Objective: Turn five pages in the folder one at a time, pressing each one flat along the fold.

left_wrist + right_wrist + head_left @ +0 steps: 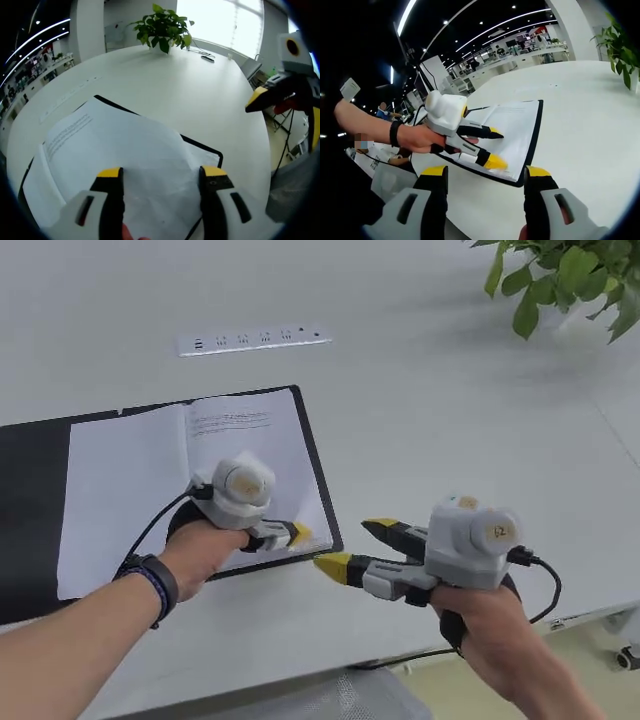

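A black folder [30, 480] lies open on the white table, with white pages spread across it. The right-hand page [250, 435] carries a few lines of print at its top. My left gripper [300, 533] is open and hovers over that page's lower right corner [165, 150], jaws either side of the paper with nothing held. The right gripper view shows the left gripper [495, 148] with its jaws apart above the folder's edge. My right gripper [355, 546] is open just right of the folder, above bare table, and its jaws [486, 171] point toward the folder's corner.
A white power strip [253, 339] is set into the table behind the folder. A potted plant [570, 280] stands at the far right. The table's front edge [300, 675] runs close below my hands, and a black cable trails from each gripper.
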A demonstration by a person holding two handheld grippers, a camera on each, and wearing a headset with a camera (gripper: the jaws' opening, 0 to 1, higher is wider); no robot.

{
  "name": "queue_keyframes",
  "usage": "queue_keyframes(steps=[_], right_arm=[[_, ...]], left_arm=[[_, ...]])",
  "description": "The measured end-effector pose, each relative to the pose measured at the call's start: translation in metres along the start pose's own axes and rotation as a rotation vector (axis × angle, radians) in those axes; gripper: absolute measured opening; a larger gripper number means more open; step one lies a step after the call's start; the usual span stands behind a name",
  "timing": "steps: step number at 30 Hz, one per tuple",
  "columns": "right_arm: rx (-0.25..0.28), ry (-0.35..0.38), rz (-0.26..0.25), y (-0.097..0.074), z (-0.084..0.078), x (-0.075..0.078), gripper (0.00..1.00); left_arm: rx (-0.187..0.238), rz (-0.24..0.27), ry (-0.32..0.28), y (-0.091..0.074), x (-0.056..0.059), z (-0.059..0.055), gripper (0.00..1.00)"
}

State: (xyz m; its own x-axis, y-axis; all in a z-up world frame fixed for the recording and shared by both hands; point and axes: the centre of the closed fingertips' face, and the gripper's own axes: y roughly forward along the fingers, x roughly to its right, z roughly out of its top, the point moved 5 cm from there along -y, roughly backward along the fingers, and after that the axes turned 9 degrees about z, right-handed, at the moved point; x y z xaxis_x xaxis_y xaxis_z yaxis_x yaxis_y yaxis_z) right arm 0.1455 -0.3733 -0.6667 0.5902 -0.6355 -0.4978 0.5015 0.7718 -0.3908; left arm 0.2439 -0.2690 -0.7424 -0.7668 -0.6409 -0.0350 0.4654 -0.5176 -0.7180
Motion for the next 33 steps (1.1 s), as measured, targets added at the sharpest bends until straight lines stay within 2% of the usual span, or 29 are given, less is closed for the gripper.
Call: queue_keyframes(steps=[3, 9, 16, 19, 31, 33], right_arm=[[0.026, 0.022, 0.005, 0.005, 0.007, 0.008, 0.58], [0.133, 0.126, 0.002, 0.021, 0.032, 0.029, 0.51], [0.105, 0.139, -0.001, 0.045, 0.034, 0.049, 0.45], [0.115, 0.185, 0.016, 0.052, 0.031, 0.051, 0.43], [0.103, 0.275, 0.034, 0.075, 0.018, 0.066, 0.4], [0.077, 0.265, 0.048, 0.079, 0.014, 0.066, 0.38]], left_arm=[[0.001, -0.001, 0.0, 0.0, 0.001, 0.0, 0.61], [0.004, -0.001, -0.002, 0.001, 0.0, 0.0, 0.61], [0.004, -0.004, -0.001, 0.001, -0.001, 0.0, 0.61], [0.004, -0.002, 0.003, 0.001, 0.0, 0.0, 0.6], [0.001, -0.008, 0.007, 0.001, -0.001, 0.0, 0.6], [0.002, -0.008, 0.005, 0.001, -0.001, -0.001, 0.6]])
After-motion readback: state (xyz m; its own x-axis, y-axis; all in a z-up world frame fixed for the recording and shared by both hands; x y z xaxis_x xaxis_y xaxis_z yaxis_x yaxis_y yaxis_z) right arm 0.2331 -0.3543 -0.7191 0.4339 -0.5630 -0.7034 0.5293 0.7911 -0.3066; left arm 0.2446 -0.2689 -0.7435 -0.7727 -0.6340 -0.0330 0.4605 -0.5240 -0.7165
